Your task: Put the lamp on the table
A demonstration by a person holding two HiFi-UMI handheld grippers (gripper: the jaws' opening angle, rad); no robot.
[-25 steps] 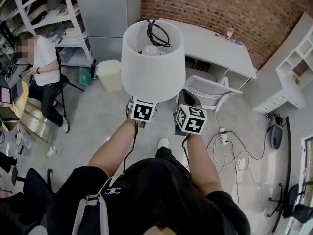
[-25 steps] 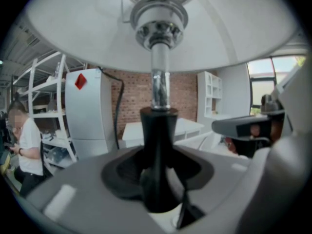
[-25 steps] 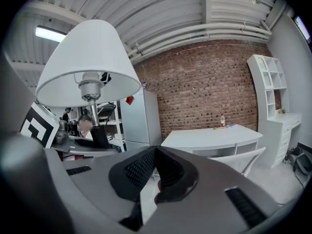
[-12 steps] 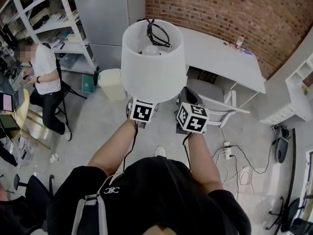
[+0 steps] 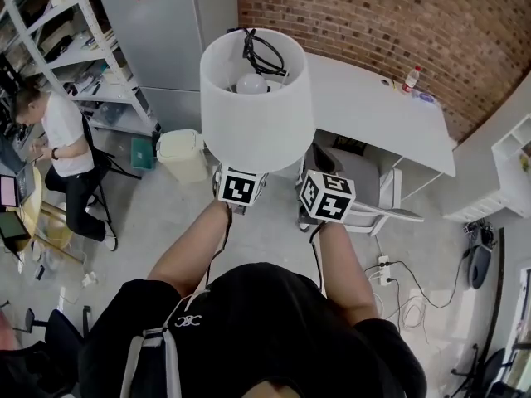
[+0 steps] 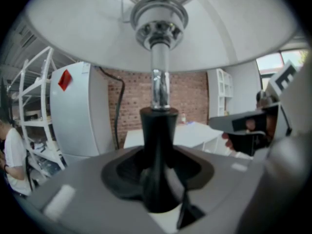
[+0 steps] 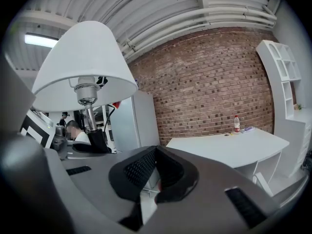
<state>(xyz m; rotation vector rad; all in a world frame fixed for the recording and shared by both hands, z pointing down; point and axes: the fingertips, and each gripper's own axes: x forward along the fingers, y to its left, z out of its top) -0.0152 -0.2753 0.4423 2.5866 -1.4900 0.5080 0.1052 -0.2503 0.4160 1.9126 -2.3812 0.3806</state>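
Both bare forearms, the left forearm (image 5: 195, 251) and the right forearm (image 5: 340, 268), reach out ahead side by side. The left grey two-jaw gripper (image 6: 158, 177) tips slightly down, jaws clamped on the black lamp stem (image 6: 158, 140). The right grey two-jaw gripper (image 7: 157, 152) sits just beside it, jaws pressed together with nothing between them.

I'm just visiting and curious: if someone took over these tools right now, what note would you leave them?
Left tool: shut on the black stem of the lamp, which is upright in the air.
Right tool: nothing between its jaws, which look closed.
White table: ahead, by the brick wall.
Done: lamp lifted. Left: set it on the table, release.
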